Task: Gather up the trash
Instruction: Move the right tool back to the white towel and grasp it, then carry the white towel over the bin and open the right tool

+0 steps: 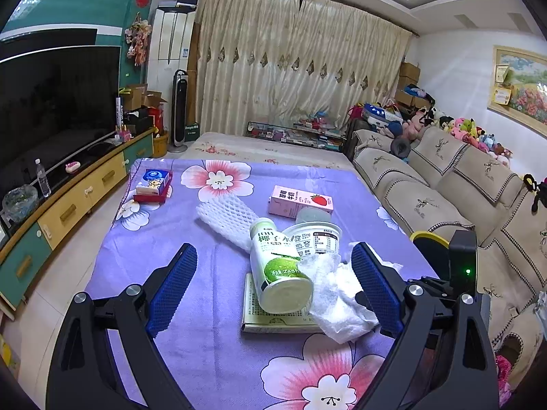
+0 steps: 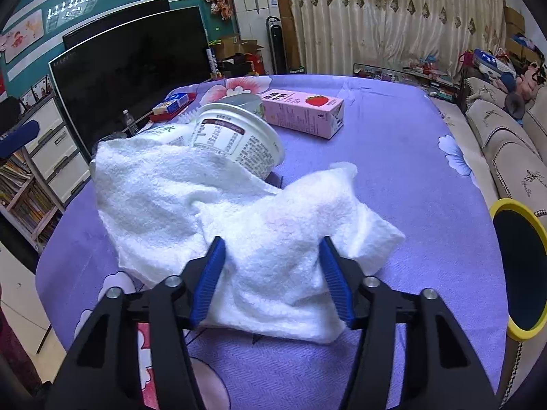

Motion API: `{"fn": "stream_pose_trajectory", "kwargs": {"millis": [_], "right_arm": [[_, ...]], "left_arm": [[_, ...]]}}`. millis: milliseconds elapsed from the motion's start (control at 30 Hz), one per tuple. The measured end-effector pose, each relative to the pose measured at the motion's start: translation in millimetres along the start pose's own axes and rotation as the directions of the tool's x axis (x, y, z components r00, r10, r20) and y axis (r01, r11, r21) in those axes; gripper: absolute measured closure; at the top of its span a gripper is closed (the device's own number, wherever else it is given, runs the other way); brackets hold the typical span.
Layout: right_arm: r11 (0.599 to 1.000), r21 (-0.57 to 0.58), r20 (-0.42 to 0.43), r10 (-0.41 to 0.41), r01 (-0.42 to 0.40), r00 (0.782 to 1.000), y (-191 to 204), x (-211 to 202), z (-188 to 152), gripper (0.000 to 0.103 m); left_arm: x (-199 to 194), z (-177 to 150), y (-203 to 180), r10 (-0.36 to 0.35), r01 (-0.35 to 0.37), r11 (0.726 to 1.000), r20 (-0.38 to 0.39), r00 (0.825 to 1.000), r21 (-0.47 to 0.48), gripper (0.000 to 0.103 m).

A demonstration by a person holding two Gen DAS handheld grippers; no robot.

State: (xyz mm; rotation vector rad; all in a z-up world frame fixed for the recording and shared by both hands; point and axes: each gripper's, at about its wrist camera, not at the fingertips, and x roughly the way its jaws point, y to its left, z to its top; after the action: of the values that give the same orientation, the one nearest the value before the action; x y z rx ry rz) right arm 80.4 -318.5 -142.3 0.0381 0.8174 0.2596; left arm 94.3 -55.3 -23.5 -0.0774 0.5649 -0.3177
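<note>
A heap of trash lies on the purple flowered cloth (image 1: 205, 341): a white and green coconut-water bottle (image 1: 278, 270) on its side over a flat box (image 1: 273, 317), a white yogurt cup (image 1: 316, 237), a crumpled white paper towel (image 1: 338, 304), white foam netting (image 1: 225, 220) and a pink strawberry milk carton (image 1: 299, 201). My left gripper (image 1: 273, 285) is open, its jaws either side of the bottle and towel. My right gripper (image 2: 273, 280) is open with its jaws around the near edge of the paper towel (image 2: 239, 212). The cup (image 2: 236, 140) and carton (image 2: 304, 111) lie behind.
A yellow-rimmed bin (image 2: 519, 270) stands at the table's right edge, also in the left wrist view (image 1: 429, 239). A blue tissue pack on a red box (image 1: 154, 184) sits at the far left. A TV (image 1: 51, 109) is left, a sofa (image 1: 444, 188) right.
</note>
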Motion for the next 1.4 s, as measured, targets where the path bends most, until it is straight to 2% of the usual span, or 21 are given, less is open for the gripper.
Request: {"fn": "stream_pose_trajectory", "kwargs": {"millis": [133,167,200,233,433,633,800,967,1100,1400], "right_arm": [[1.000,0.005,0.000,0.016,-0.016,1.000,2.7,-4.7,-2.4,0.068],[0.999,0.012,0.003,0.033,-0.033,0.999,2.1,-7.7,-3.0,0.084],[0.998,0.021,0.005,0.051,-0.051,0.999,1.6,-10.5,-3.0,0.094],[0.998,0.024,0.008,0.058,-0.058,0.998,1.5,-13.7,-2.6,0.097],[0.994,0.016,0.068,0.111,-0.112,0.991,7.3,-42.4,3.1,0.098],[0.982,0.013,0.148,0.183,-0.187,0.972,5.2,-79.6,17.2,0.098],[0.978,-0.011,0.206,0.208,-0.210,0.956,4.7,-107.6,37.6,0.098],[0.986,-0.041,0.284,0.164,-0.159,0.945,-0.6,-142.7,55.0,0.098],[0.996,-0.026,0.328,0.086,-0.082,0.941,-19.2,-164.2,65.2,0.098],[0.990,0.110,0.303,-0.113,0.083,0.946,-96.6,-172.2,60.1,0.098]], "left_arm": [[1.1,-0.2,-0.1,0.002,-0.002,1.000,0.002,1.000,0.001,0.013],[0.9,0.2,0.3,0.001,-0.001,1.000,0.002,1.000,-0.001,0.013],[0.6,0.4,0.5,0.001,-0.001,1.000,0.003,1.000,-0.002,0.013],[1.4,0.2,0.1,0.002,-0.002,1.000,0.003,1.000,-0.003,0.013],[1.7,-0.3,0.9,0.004,-0.004,1.000,0.006,1.000,0.000,0.013],[-2.9,-0.6,-1.6,0.002,-0.002,1.000,0.018,1.000,0.008,0.013],[-6.3,-2.4,-5.5,-0.001,0.000,1.000,0.022,1.000,0.019,0.013],[-9.3,-2.3,-9.6,-0.007,0.006,0.999,0.026,1.000,0.032,0.013],[-7.1,-3.7,-13.4,-0.014,0.013,0.999,0.018,1.000,0.039,0.013],[7.8,-3.9,-32.1,-0.043,0.044,0.997,-0.014,0.999,0.065,0.013]]}}
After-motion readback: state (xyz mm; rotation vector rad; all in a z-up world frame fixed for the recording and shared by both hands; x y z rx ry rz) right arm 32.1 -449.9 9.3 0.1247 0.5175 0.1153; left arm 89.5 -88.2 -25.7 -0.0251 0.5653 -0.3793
